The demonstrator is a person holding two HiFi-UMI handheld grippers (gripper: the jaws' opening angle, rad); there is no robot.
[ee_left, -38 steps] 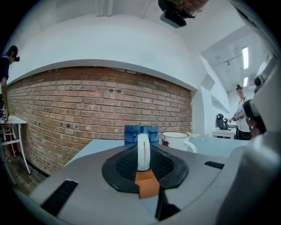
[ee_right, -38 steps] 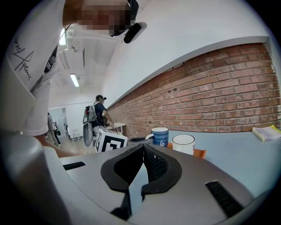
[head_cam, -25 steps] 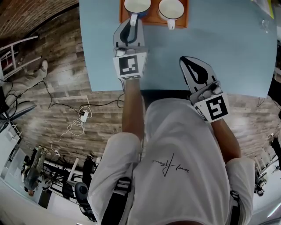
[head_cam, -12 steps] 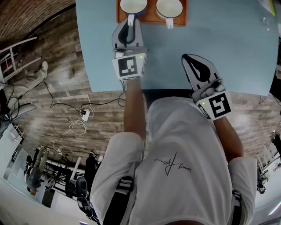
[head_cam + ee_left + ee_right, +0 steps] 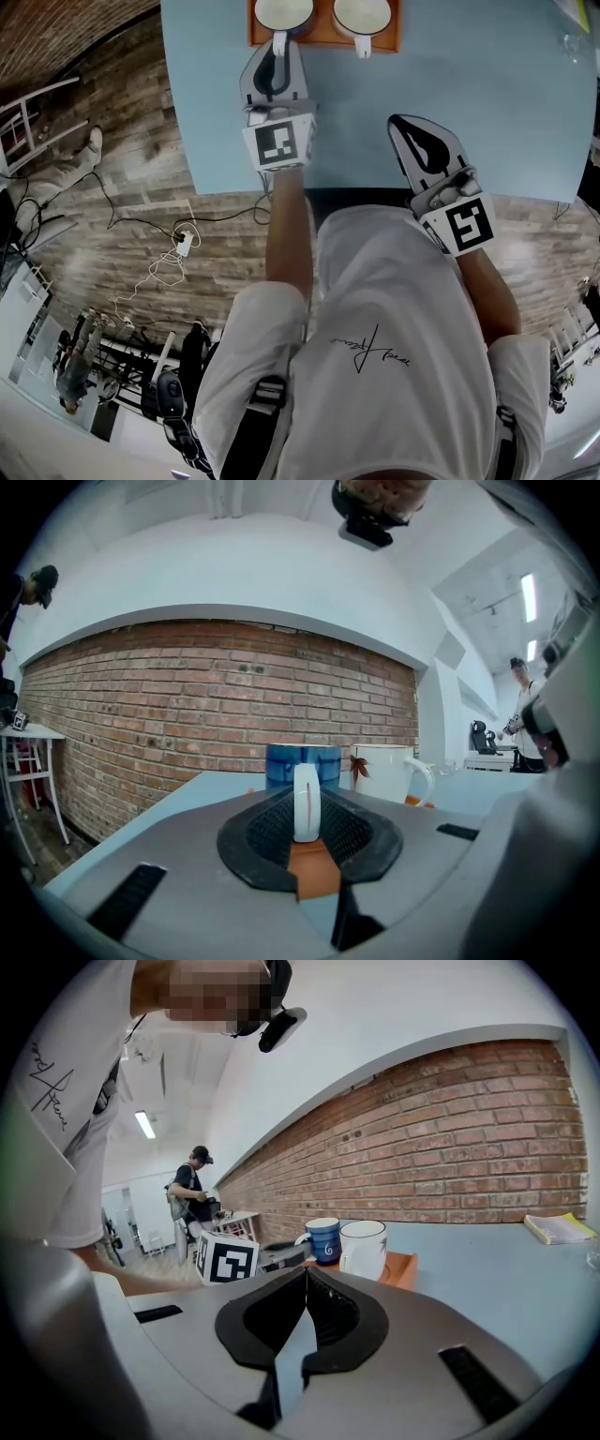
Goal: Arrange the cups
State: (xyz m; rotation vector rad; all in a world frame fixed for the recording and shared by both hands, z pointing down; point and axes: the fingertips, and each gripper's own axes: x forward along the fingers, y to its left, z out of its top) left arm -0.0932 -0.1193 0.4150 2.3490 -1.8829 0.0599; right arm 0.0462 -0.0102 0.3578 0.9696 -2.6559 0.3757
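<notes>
Almost nothing has changed over the last second. The head view has only slid a little, so the orange tray [image 5: 323,39] and its two cups now sit tighter against the top edge of the frame. The left gripper [image 5: 278,49] is still planted at the top centre, and its fingers stay closed on the white handle [image 5: 307,803] of the blue cup [image 5: 281,766]. That cup stands on the tray beside the white cup [image 5: 380,771], close to it. Whether they touch cannot be told.

The right gripper [image 5: 403,127] waits lower right over the bare pale-blue counter [image 5: 497,112], well apart from the tray. Its fingers are pressed together on nothing.

For the task this reads as a settled hold before a move. The grip on the handle looks secured and the cup does not seem lifted yet. Shifting or turning the blue cup is probably the next step.

No brand or word can be read on the cups. The blue one bears a white swirl [image 5: 330,1249] and the white one a red-brown leaf [image 5: 359,766]. The shirt [image 5: 375,347] carries a handwritten-style scrawl that is illegible. The gripper cubes show only black-and-white square patterns.
</notes>
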